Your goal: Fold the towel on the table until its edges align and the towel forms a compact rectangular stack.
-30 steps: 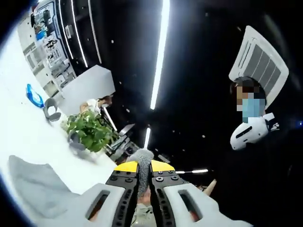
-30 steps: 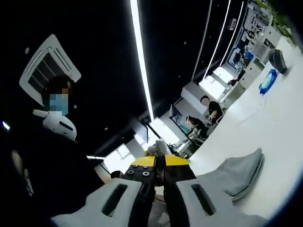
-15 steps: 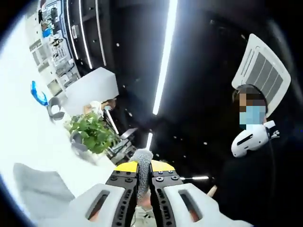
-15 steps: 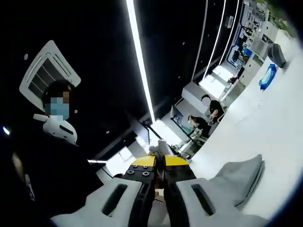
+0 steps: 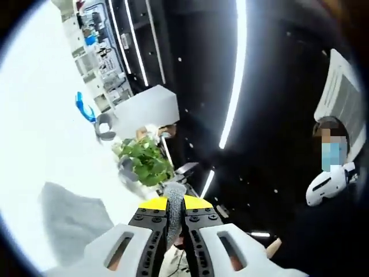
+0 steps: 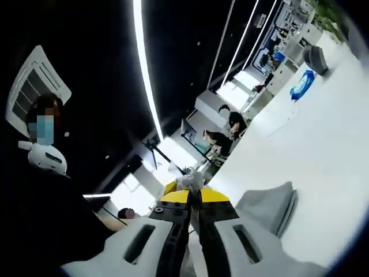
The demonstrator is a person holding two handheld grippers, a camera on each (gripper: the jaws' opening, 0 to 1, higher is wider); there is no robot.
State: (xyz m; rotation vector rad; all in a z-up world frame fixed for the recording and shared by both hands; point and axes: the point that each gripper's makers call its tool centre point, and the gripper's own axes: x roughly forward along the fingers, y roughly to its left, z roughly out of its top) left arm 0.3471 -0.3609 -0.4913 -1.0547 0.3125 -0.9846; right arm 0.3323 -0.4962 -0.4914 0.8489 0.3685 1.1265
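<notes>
While both views tilted toward the ceiling, the left gripper clenched the grey towel. The right gripper pinched another corner. No writing was legible.

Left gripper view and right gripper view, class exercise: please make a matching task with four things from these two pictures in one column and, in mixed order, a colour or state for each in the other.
Things:
1. towel
2. left gripper
3. potted plant
4. blue packet

Descriptions:
A. green leaves, standing on the white table
B. jaws shut on a pinch of grey cloth
C. grey, part of it lying on the table
D. lying far off on the table beside a grey object

Pairs: 1-C, 2-B, 3-A, 4-D
</notes>
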